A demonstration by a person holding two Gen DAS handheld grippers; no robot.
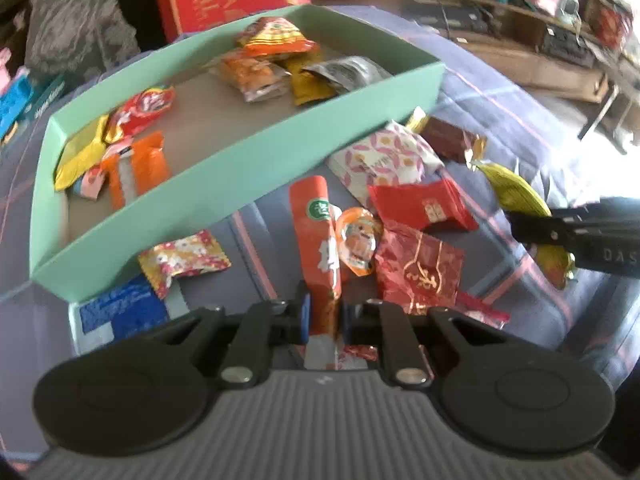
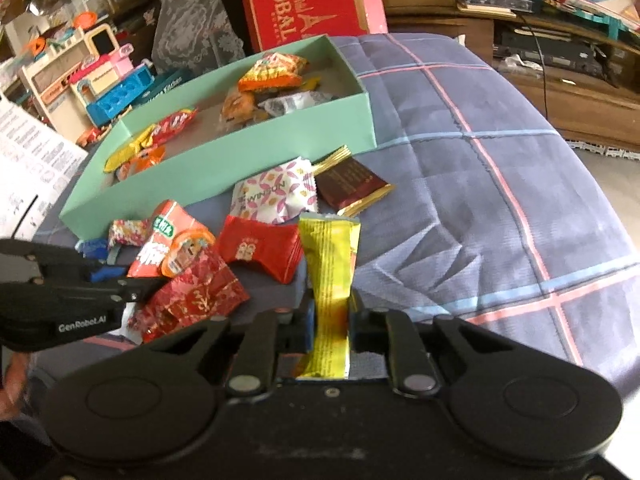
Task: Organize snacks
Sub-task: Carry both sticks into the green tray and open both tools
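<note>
Fingers first: your left gripper (image 1: 325,314) is pinched tight on the long orange snack pack (image 1: 316,236), near its lower end. Your right gripper (image 2: 331,322) is clamped on the yellow snack pack (image 2: 330,264), which sticks up fwd btwn the jaws.

Around you: mint-green box (image 2: 224,160) sits on the plaid quilt (image 2: 500,168), w/ several snacks already inside: orange/yellow bags at the far end, red & yellow ones at the near end. Loose pile lies just in front of the box's long wall: pink-patterned white pouch (image 2: 276,192), dark brown bar (image 2: 350,184), red square pack (image 2: 260,250), red-gold foil pack (image 2: 196,292), small floral pack (image 1: 184,260).

In the way: the box's near wall stands btwn both grippers and the box interior. Red-gold pack and a round orange jelly cup (image 1: 356,240) lie touching your orange pack's right side. Red carton (image 2: 308,0) stands behind the box.
</note>
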